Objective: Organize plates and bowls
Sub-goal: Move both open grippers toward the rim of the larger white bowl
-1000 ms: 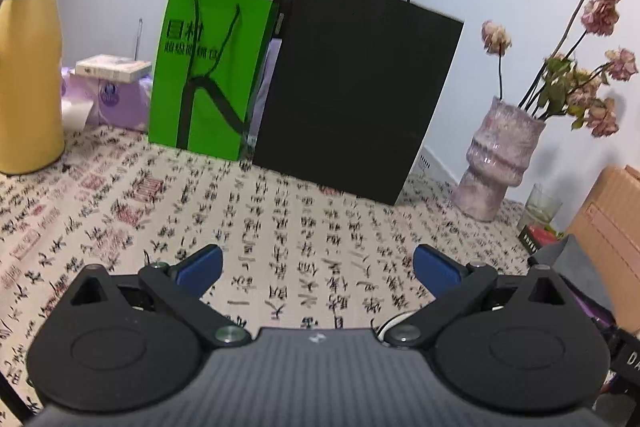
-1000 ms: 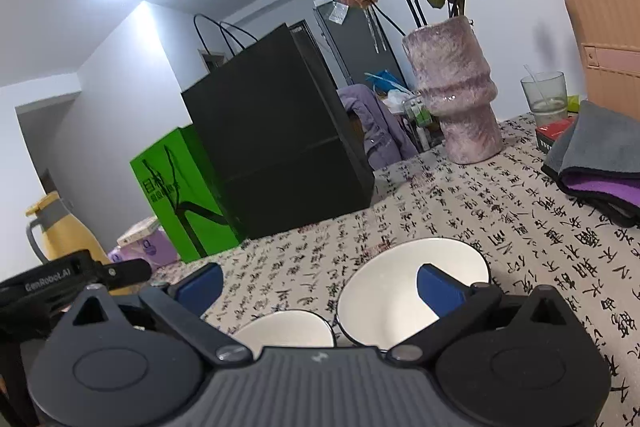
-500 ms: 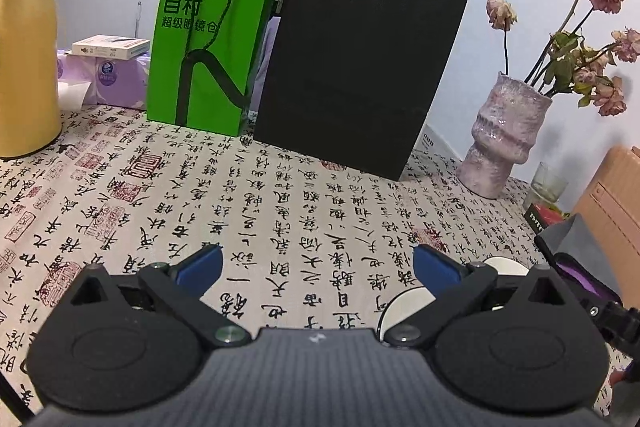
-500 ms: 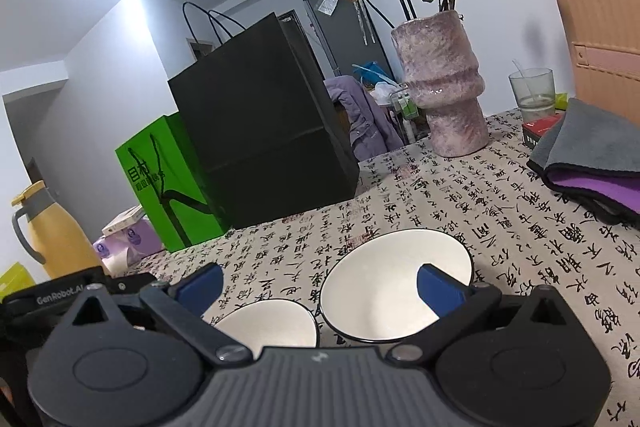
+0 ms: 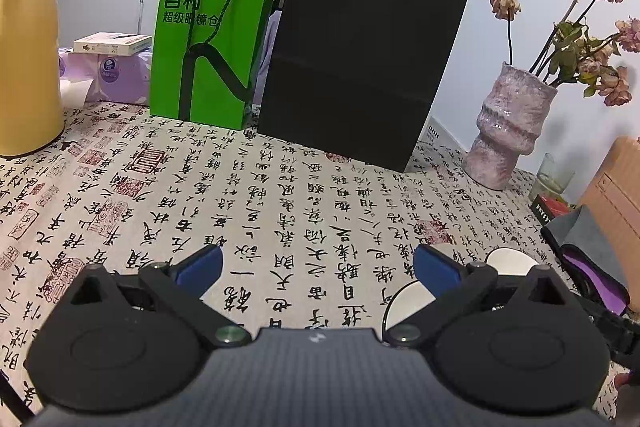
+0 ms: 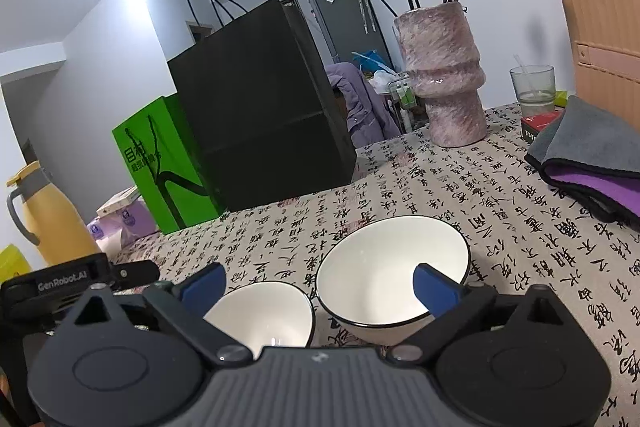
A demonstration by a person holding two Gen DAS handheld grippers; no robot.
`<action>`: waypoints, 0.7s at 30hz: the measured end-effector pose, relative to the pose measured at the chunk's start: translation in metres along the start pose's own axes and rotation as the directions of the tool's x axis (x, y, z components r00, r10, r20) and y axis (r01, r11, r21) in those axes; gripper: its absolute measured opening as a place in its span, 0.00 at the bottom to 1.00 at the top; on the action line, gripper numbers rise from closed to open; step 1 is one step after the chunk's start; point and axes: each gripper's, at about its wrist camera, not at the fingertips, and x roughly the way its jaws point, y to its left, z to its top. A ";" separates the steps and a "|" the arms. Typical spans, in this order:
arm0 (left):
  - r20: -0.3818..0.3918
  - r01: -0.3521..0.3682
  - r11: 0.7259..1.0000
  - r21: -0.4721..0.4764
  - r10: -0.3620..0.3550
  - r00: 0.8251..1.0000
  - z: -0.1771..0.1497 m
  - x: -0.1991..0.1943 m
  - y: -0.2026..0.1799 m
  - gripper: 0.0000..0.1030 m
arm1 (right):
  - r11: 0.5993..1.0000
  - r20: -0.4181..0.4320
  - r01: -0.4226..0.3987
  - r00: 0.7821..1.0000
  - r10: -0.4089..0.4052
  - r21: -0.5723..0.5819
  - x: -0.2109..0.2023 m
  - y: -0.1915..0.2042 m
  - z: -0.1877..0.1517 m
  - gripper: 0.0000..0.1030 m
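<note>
Right wrist view shows two white bowls on the surface [image 6: 500, 195]: a small bowl [image 6: 260, 315] near and left, a large bowl [image 6: 380, 279] just to its right, their rims close together, whether touching I cannot tell. The right claw [image 6: 318, 281] is spread wide and holds nothing; its right pad sits over the large bowl's near-right rim, its left pad beyond the small bowl's left side. Contact with either bowl cannot be confirmed.

My judgement: this is the approach before a first pick, probably to nest one bowl in the other. The next move calls for settling on one rim, lowering so a pad goes inside the wall, then closing.

Left wrist view shows the left claw [image 5: 318, 265] also wide open and empty, over bare printed cloth. Both bowls peek out at its near right: the small bowl [image 5: 408, 301] behind the right finger, the large bowl [image 5: 510, 261] past it. A black bag [image 5: 360, 67] and vase [image 5: 508, 131] stand far off.
</note>
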 end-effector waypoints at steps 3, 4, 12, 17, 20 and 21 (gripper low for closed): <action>-0.006 0.001 1.000 0.002 -0.001 1.000 0.000 0.001 0.000 1.00 | 1.000 -0.009 0.003 1.000 -0.003 -0.004 0.001 0.000 0.000 0.94; -0.008 0.001 1.000 0.005 -0.001 1.000 0.000 0.001 -0.001 1.00 | 1.000 -0.012 0.003 1.000 -0.003 -0.006 0.001 0.001 0.000 0.93; -0.024 0.011 0.999 0.035 -0.011 1.000 -0.001 0.002 -0.006 1.00 | 1.000 -0.032 -0.022 0.999 0.022 -0.021 0.002 0.004 -0.001 0.89; -0.045 0.024 0.998 0.060 -0.022 0.999 0.001 0.000 -0.016 1.00 | 0.999 -0.043 -0.029 0.999 0.027 -0.046 -0.001 0.012 0.003 0.89; -0.065 0.041 0.994 0.102 -0.034 0.997 -0.002 -0.003 -0.024 1.00 | 0.998 -0.055 -0.020 0.998 0.017 -0.065 -0.003 0.017 0.006 0.89; -0.077 0.038 0.991 0.130 -0.028 0.997 -0.004 -0.004 -0.028 1.00 | 0.997 -0.062 -0.022 0.998 0.018 -0.069 -0.004 0.018 0.006 0.89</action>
